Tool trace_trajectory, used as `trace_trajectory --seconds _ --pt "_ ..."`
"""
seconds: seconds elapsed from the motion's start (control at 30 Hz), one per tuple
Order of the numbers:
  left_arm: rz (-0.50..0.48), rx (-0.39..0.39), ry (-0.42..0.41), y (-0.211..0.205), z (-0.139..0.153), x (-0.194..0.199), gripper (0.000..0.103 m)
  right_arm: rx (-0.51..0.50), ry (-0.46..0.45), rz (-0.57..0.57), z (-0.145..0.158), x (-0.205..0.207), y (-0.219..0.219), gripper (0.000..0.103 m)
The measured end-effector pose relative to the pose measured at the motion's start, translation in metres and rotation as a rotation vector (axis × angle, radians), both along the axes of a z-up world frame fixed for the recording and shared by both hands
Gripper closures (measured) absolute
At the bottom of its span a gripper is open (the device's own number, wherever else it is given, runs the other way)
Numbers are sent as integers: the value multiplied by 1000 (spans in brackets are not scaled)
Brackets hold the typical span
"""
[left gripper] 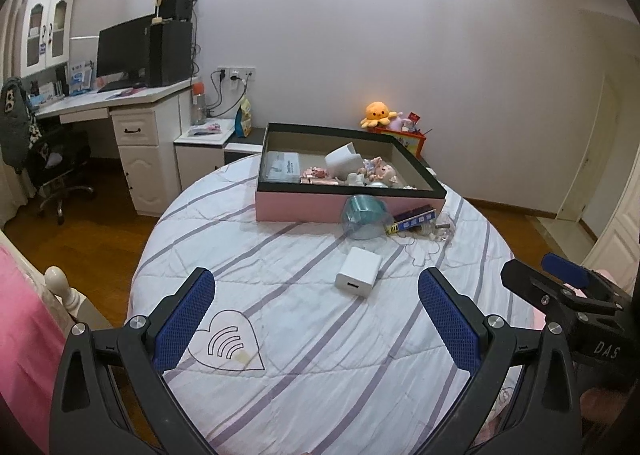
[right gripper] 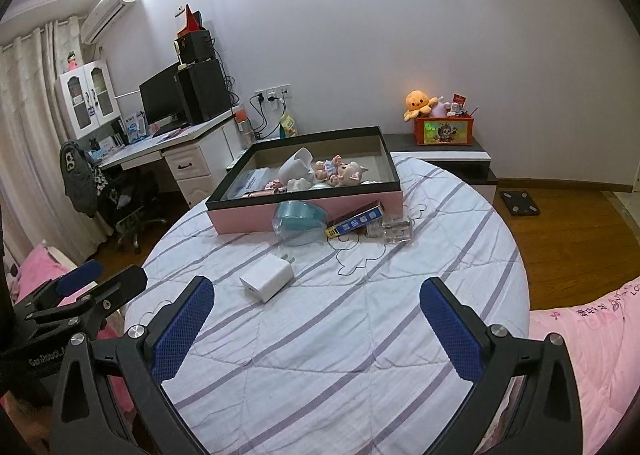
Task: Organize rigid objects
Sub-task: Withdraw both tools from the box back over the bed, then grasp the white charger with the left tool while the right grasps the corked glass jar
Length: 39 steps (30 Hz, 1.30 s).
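A white charger block (left gripper: 359, 272) (right gripper: 267, 277) lies on the striped round bed cover (left gripper: 304, 355) (right gripper: 328, 335). Behind it a teal tape roll in a clear case (left gripper: 363, 216) (right gripper: 299, 221), a blue and yellow box (left gripper: 412, 220) (right gripper: 355, 221) and a clear plastic case (left gripper: 441, 230) (right gripper: 394, 231) lie against a pink box with a black rim (left gripper: 296, 207) (right gripper: 240, 217). The box holds dolls, a white cup and papers. My left gripper (left gripper: 316, 311) is open and empty, short of the charger. My right gripper (right gripper: 318, 313) is open and empty, right of the charger.
A white desk (left gripper: 132, 123) (right gripper: 188, 163) with a monitor and an office chair (left gripper: 52, 163) stand at the left. A low cabinet carries an orange toy crate (right gripper: 443, 131) with an octopus plush (left gripper: 377, 114). Pink bedding (right gripper: 592, 343) lies at the right. Wooden floor surrounds the bed.
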State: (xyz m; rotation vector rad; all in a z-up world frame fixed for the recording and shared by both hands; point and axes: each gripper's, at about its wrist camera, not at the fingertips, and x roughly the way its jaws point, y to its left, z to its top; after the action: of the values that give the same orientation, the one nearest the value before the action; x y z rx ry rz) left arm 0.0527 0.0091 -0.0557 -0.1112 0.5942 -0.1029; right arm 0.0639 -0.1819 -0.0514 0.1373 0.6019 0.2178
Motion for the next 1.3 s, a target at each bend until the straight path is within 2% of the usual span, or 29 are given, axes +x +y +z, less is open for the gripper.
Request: trace_trajectory --seconds 0.4,0.6,0.93,1.13,1.3 --pt "-1 0 8 0 -2 1 0 -5 10 3 -4 3 3 0" --pt "-20 3 34 -5 -13 10 0 -12 24 -13 -11 10 -5 0" --pt "-109 17 153 -42 -57 62 0 -8 88 -80 -34 38 -36 0" --pt "-117 39 199 -54 -79 94 0 -1 118 -110 -45 50 -52 0" --pt "-129 53 284 -60 -97 125 0 -1 144 -119 -55 60 -57 0"
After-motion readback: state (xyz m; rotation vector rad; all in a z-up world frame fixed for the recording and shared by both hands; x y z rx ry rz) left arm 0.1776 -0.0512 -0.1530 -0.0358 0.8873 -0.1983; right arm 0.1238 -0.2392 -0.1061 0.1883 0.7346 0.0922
